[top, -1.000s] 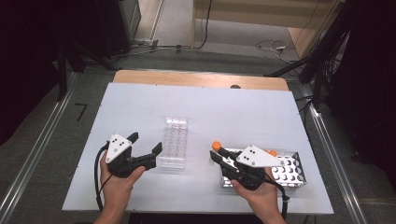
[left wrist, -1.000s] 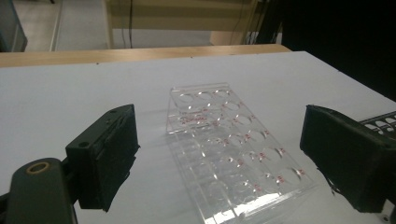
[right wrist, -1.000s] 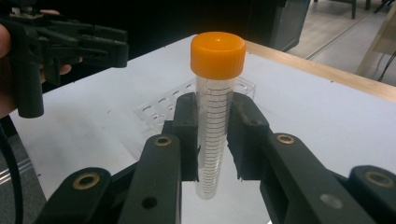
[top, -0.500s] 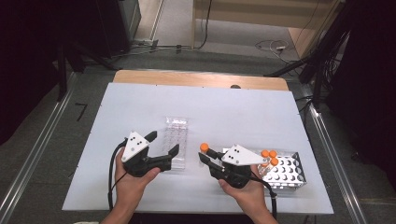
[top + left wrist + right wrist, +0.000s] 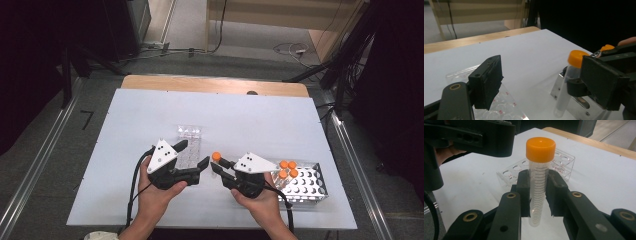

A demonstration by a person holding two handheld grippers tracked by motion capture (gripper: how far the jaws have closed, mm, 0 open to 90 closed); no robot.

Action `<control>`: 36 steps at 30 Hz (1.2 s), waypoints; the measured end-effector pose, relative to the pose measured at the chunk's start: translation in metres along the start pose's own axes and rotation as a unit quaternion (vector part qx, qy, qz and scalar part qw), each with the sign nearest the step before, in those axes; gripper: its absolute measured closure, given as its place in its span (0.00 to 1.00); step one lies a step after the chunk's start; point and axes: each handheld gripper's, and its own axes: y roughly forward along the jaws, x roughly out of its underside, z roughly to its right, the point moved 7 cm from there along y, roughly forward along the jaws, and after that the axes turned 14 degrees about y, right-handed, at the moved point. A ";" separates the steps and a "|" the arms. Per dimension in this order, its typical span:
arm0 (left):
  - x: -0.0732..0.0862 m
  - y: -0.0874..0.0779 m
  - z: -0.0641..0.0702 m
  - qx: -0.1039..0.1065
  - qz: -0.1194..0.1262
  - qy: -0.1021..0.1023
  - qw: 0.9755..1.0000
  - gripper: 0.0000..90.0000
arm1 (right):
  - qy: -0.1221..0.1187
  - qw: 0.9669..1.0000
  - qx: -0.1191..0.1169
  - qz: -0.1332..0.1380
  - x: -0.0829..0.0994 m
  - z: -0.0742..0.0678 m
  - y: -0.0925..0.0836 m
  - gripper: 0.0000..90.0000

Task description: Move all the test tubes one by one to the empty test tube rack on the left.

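White table (image 5: 150,115), orange-capped tube (image 5: 539,180) upright between right gripper (image 5: 537,192) jaws

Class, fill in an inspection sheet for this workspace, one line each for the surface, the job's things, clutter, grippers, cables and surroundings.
Surface: white table, wooden strip along its far edge.
Job's things: orange-capped tube held upright; clear plastic rack mid-table; metal rack at right holding more orange-capped tubes.
Clutter: nothing seen.
Grippers: right gripper shut on the orange-capped tube; left gripper open, over the clear plastic rack's near end, jaws facing the tube.
Cables: black cable trailing from the left gripper beside the hand; another from the right.
Surroundings: grey floor with loose cords beyond the table; dark equipment either side.
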 end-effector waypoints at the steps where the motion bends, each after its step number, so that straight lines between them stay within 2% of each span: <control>1: 0.000 0.001 0.001 0.004 0.002 0.001 1.000 0.25 | 0.000 1.000 -0.001 -0.001 0.001 0.000 0.001 0.80; 5: -0.002 0.005 0.010 0.022 0.004 0.010 1.000 0.32 | -0.001 1.000 -0.003 -0.005 0.003 -0.002 0.004 0.80; 9: -0.003 0.009 0.017 0.030 0.005 0.029 0.999 0.34 | -0.004 1.000 -0.006 -0.007 0.004 -0.004 0.005 0.80; 12: -0.004 0.011 0.021 0.039 0.007 0.036 0.999 0.37 | -0.004 1.000 -0.008 -0.008 0.004 -0.005 0.005 0.80; 17: -0.003 0.014 0.024 0.047 0.004 0.039 0.998 0.48 | -0.005 1.000 -0.010 -0.009 0.005 -0.007 0.005 0.80; 23: -0.004 0.013 0.026 0.057 0.005 0.043 0.997 0.68 | -0.003 1.000 -0.012 -0.009 0.005 -0.008 0.005 0.80; 28: -0.004 0.013 0.025 0.059 0.002 0.043 0.997 0.74 | -0.004 1.000 -0.012 -0.008 0.005 -0.008 0.004 0.80; 36: -0.003 0.014 0.024 0.063 0.000 0.040 0.997 0.78 | -0.005 1.000 -0.013 -0.006 0.004 -0.007 0.004 0.80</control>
